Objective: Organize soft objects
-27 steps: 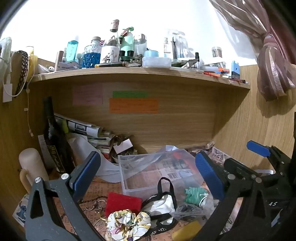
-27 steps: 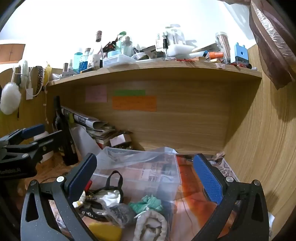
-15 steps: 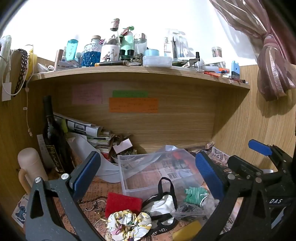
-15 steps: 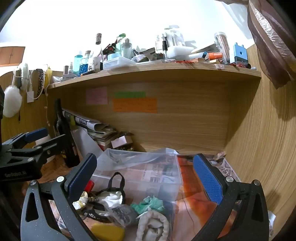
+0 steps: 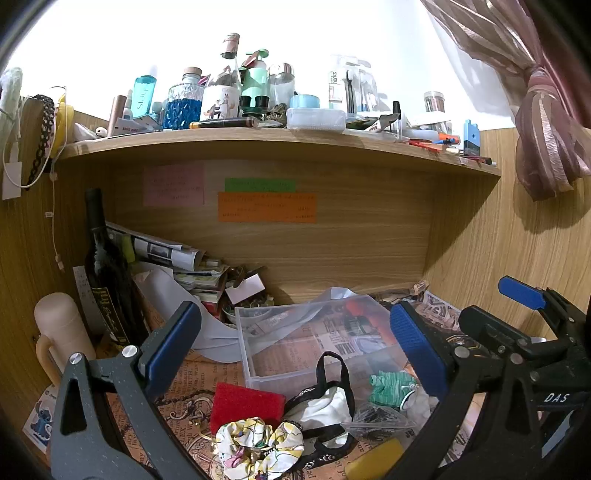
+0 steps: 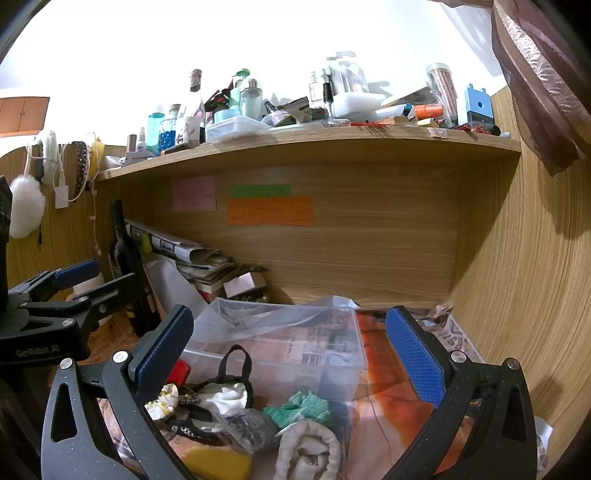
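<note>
left tool [image 5: 295,347] jaws spread wide, right tool [image 6: 288,350] same, both empty, side by side

The room was a wooden nook. A back wall [image 5: 332,243] of light brown wood had 3 paper notes stuck on it: a pink note [image 5: 173,184], a green note [image 5: 260,184] and an orange note [image 5: 266,207]. A wooden shelf [image 5: 258,138] ran across the top, crowded with bottles and jars. Above it the white wall [image 5: 295,33] was very bright. A wooden side wall [image 6: 524,280] stood on the right. A shiny pinkish-brown curtain [image 5: 543,122] hung tied up in the right corner. On the left wall [image 5: 26,236], a white cable [image 5: 55,221] hung down. The tabletop [image 5: 192,376] was covered with old printed paper.
</note>
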A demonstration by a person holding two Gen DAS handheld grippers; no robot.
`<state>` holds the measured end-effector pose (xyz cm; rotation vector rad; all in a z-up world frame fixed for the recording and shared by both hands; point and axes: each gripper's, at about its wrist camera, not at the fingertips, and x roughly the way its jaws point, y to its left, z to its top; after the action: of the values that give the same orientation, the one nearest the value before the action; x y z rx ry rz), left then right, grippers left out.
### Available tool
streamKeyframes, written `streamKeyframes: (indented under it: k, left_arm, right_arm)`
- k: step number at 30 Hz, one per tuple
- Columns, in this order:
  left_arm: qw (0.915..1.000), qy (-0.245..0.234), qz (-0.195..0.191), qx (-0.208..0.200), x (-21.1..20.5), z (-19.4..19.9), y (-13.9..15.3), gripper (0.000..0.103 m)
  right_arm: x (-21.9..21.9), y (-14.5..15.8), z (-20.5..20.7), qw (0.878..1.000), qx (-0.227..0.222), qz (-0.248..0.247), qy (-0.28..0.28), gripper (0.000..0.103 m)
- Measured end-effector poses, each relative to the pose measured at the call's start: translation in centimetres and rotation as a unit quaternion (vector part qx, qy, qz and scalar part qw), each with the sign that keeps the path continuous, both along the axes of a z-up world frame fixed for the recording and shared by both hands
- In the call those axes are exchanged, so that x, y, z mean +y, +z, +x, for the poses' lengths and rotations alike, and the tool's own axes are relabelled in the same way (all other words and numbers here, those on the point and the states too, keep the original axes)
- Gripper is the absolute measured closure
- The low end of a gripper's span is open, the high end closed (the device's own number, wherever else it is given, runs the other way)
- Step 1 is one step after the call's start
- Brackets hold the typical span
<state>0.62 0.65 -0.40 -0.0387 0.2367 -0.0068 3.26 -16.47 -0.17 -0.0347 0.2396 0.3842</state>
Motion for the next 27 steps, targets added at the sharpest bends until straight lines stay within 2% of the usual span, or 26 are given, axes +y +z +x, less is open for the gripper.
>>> streamKeyframes:
  k: [27]
  left_arm:
    - [1.0, 0.0, -0.001, 0.002, -0.05, 0.0, -0.11, 0.0]
  right_arm:
    - [0.26, 0.08, -0.34, 1.0, -0.006, 0.005, 0.008, 0.0]
